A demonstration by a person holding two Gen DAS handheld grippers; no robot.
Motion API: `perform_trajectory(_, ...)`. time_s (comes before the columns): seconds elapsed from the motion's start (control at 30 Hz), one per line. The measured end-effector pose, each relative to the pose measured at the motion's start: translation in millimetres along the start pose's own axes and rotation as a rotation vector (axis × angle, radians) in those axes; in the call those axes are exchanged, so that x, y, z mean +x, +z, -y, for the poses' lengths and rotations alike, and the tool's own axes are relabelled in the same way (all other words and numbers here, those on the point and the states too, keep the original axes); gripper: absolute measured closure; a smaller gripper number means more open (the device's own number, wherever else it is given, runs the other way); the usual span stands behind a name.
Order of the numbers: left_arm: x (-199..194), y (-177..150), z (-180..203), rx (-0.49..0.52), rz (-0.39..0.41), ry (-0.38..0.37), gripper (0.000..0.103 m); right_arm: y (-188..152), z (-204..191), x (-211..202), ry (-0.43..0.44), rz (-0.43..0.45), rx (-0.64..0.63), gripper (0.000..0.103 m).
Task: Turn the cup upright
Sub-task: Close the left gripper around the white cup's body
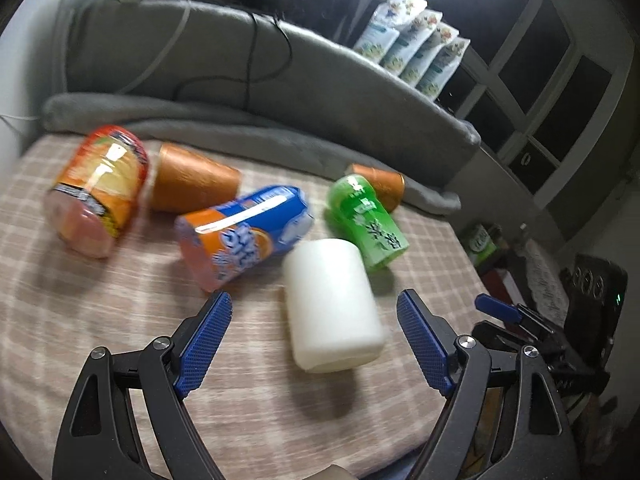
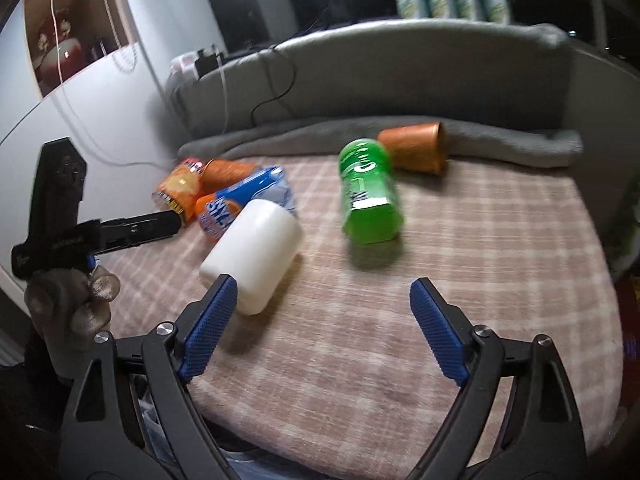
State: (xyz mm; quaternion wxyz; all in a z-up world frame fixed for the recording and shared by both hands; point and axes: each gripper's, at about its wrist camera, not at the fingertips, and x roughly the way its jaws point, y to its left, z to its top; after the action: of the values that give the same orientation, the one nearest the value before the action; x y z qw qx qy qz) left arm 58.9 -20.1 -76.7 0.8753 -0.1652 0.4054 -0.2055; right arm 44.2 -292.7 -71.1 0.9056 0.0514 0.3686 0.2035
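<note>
Nothing of the flipping is done yet, judging by how things lie: every cup on the pink checked cloth-covered worktop (image 1: 100,320) lies on its side. The nearest is the plain white plastic cup (image 1: 334,306), and it serves as the landmark here. The left gripper (image 1: 316,344) hovers directly before it with jaws spread wide, the cup between the two blue pads (image 1: 204,344) but touching neither. The right gripper (image 2: 320,328) is likewise spread wide and empty, with the white plastic cup (image 2: 252,256) just beyond its left pad. Which cup is meant is not certain; the white one looks the likeliest. Grasping, turning and setting it on its base all remain.

Beyond the white cup lie a green printed cup (image 1: 366,222), a blue-and-orange printed cup (image 1: 240,236), two plain orange cups (image 1: 194,178) and an orange-and-yellow printed cup (image 1: 98,192).

Only the right wrist view shows the gloved left hand (image 2: 76,304) holding its tool, left of the white cup. Only the left wrist view shows a row of white printed packets (image 1: 412,44) clearly, far behind it.
</note>
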Motion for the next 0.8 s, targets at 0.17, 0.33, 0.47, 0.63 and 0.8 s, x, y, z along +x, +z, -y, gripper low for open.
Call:
perform_trajectory(0.17, 23.6, 12.2, -8.3, -0.070, -0.104, -0.064, 0.020, -8.1, 1.5, -8.1, -0.018, 0.013, 0.009, 0.012)
perform_trajectory(0.33, 44.8, 17.9, -11.5, -0.091, -0.178, -0.079, 0.020, -13.5, 4.7, -10.8, -0.015, 0.018, 0.030, 0.012)
perform_trajectory(0.47, 59.1, 20.3, -14.0, -0.110, -0.226, -0.086, 0.020, -16.6, 5.3, -9.5, -0.019, 0.015, 0.032, 0.012)
perform_trajectory(0.63, 70.4, 24.5, -16.0, -0.127, -0.262, -0.097, 0.020, -18.0, 7.3, -9.3, -0.025, 0.016, 0.040, 0.012)
perform_trajectory(0.8, 81.0, 25.9, -14.9, -0.135, -0.287, -0.102, 0.021, -18.4, 9.0, -8.0, -0.026, 0.013, 0.040, 0.012)
